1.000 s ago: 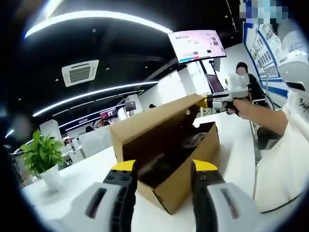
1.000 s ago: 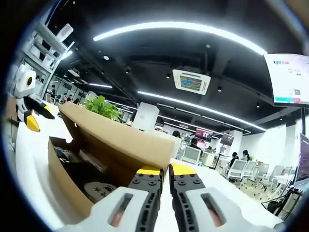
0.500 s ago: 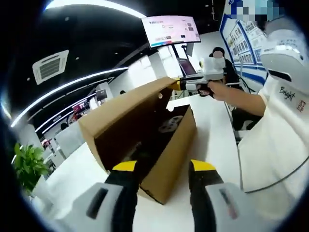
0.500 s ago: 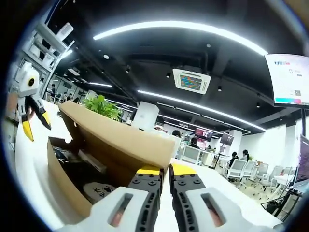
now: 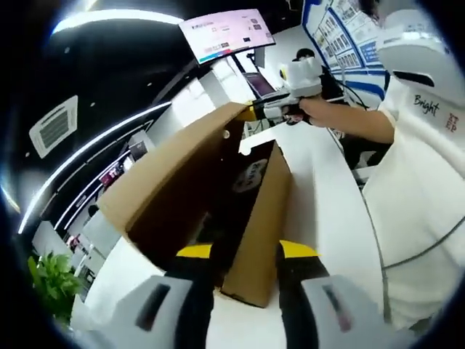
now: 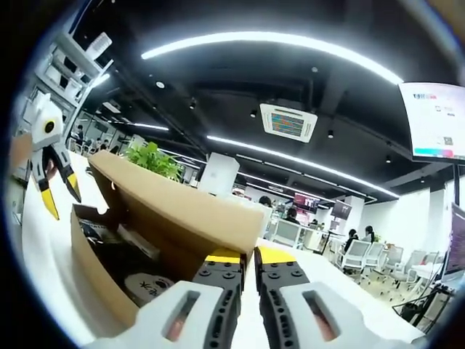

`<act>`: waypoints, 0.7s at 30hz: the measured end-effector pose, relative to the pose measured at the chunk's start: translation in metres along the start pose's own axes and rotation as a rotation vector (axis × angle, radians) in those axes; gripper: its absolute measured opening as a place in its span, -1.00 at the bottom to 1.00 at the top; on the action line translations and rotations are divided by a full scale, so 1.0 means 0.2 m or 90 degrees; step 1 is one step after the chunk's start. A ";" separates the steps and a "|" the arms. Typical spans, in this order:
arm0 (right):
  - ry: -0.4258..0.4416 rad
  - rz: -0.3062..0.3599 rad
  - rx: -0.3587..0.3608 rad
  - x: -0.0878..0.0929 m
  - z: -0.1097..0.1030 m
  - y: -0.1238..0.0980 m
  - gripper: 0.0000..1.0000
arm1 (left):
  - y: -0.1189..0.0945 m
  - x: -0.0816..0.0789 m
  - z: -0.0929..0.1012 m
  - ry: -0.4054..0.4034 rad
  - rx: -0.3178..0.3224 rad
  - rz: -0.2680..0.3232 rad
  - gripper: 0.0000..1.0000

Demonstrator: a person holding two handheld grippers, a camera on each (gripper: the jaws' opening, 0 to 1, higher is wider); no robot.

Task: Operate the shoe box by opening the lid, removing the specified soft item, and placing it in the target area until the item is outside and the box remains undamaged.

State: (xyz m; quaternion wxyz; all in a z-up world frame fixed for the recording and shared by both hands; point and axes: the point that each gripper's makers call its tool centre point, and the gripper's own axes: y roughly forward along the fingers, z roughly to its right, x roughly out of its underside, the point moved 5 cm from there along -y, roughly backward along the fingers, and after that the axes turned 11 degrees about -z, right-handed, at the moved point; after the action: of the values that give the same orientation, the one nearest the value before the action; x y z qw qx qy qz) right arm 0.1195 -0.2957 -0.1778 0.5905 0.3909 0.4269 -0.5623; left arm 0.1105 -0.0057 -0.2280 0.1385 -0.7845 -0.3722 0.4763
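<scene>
Right claw (image 6: 248,256) clenched on raised shoe box lid (image 6: 174,207); left claw (image 5: 245,251) spread wide, empty, at box (image 5: 254,218).

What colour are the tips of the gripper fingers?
Yellow on black fingers, clearest in the right gripper view.

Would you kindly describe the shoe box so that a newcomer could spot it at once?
On the white table stands a brown cardboard shoe box, between the two grippers. Its lid is raised, with the right gripper at its edge, and dark contents show inside. It is the one cardboard thing there; the green plant stands behind it.
</scene>
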 end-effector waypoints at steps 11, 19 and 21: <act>0.012 -0.004 -0.012 0.01 0.00 0.01 -0.93 | 0.06 0.01 -0.02 -0.048 0.080 -0.020 -0.36; 0.001 -0.007 -0.007 0.00 0.00 0.01 -0.93 | 0.10 0.05 -0.03 -0.034 0.107 -0.043 -0.35; 0.000 -0.008 -0.008 0.00 0.00 0.02 -0.93 | 0.10 0.05 -0.04 -0.034 0.107 -0.046 -0.37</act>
State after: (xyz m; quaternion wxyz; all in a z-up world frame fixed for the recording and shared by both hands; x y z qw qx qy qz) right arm 0.1226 -0.2953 -0.1773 0.5895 0.3847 0.4328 -0.5632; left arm 0.1278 -0.0112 -0.2416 0.2114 -0.7431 -0.3625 0.5212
